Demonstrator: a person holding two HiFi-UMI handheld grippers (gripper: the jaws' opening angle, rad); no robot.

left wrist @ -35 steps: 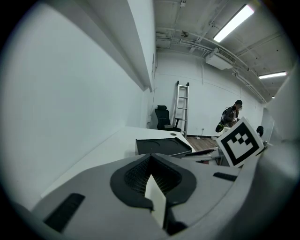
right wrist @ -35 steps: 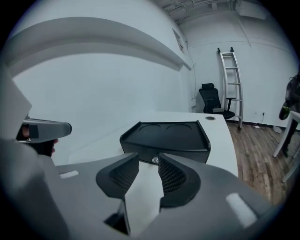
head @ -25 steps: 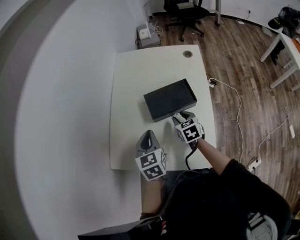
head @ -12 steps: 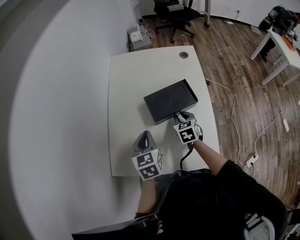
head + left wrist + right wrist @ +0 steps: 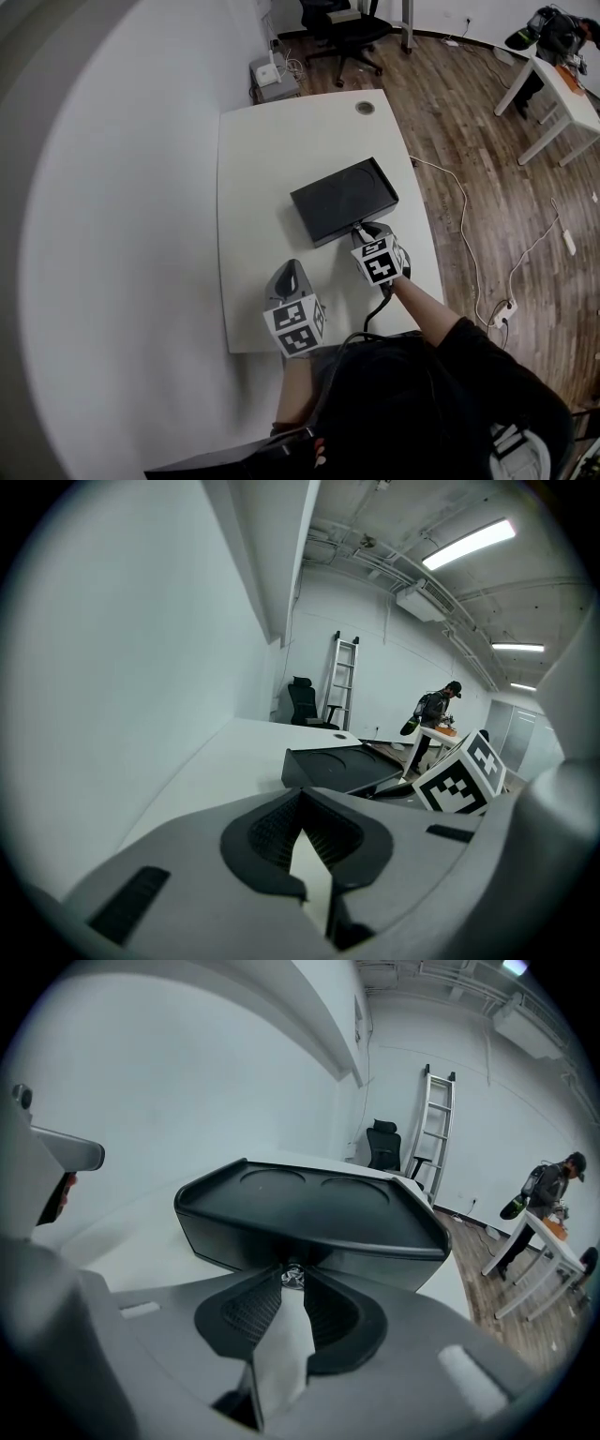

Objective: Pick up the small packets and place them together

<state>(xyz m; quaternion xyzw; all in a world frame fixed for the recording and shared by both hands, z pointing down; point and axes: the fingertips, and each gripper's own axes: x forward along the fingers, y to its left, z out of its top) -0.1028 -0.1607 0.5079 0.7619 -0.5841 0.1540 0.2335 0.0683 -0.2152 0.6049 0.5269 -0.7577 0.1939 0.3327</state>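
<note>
A: Where is the small packet?
B: The crinkled, silvery small packet (image 5: 292, 1277) is pinched at the tips of the right gripper (image 5: 359, 229), whose jaws have just been closing. It sits against the near side of the black tray (image 5: 343, 200) on the white table (image 5: 272, 159).
A: And the left gripper?
B: The left gripper (image 5: 300, 801) hovers over the table's near edge, jaws together with nothing between them. The marker cube (image 5: 379, 262) shows black-and-white squares.

The left gripper (image 5: 290, 270) and right gripper (image 5: 360, 228) are pale grey moulded shells. Their jaws are lined with black ribbed pads (image 5: 251, 1309), and each carries a white cube (image 5: 296, 328) printed with black square markers. A black cable (image 5: 377, 309) runs from the right one. The person wears a black top (image 5: 422, 403).
</note>
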